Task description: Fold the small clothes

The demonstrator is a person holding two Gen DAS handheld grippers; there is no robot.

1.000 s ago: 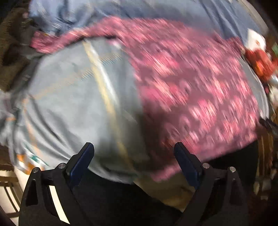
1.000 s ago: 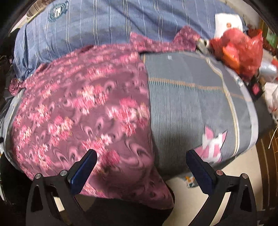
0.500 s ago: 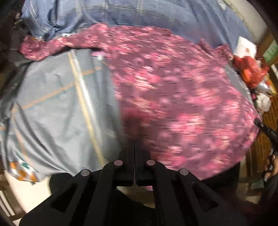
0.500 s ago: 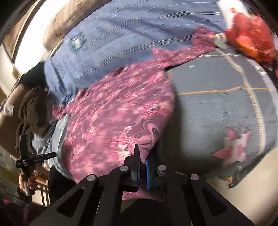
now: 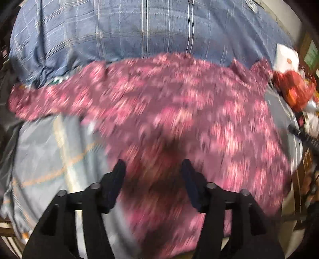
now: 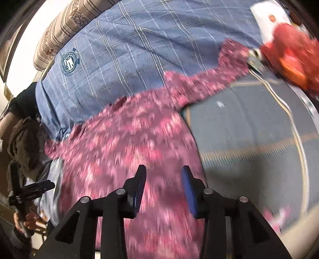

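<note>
A maroon garment with a pink flower print (image 5: 179, 119) lies spread on the grey bed sheet (image 5: 49, 151), sleeves stretched out to both sides. My left gripper (image 5: 152, 169) is open and empty, just above the garment's near part. In the right wrist view the same garment (image 6: 129, 143) fills the middle and left, one sleeve (image 6: 219, 77) reaching toward the far right. My right gripper (image 6: 163, 175) is open and empty over the garment's right edge. Both views are blurred by motion.
A blue checked blanket (image 5: 139, 29) lies along the far side of the bed. A red plastic bag (image 6: 293, 53) and a white packet (image 6: 267, 16) sit at the far right. Brown clothing (image 6: 24, 143) is piled at the left. The bed's near edge drops off to the floor.
Both grippers closed on the garment's near hem half a second ago and have now opened and let go. The garment's lower part now lies farther up the bed.
</note>
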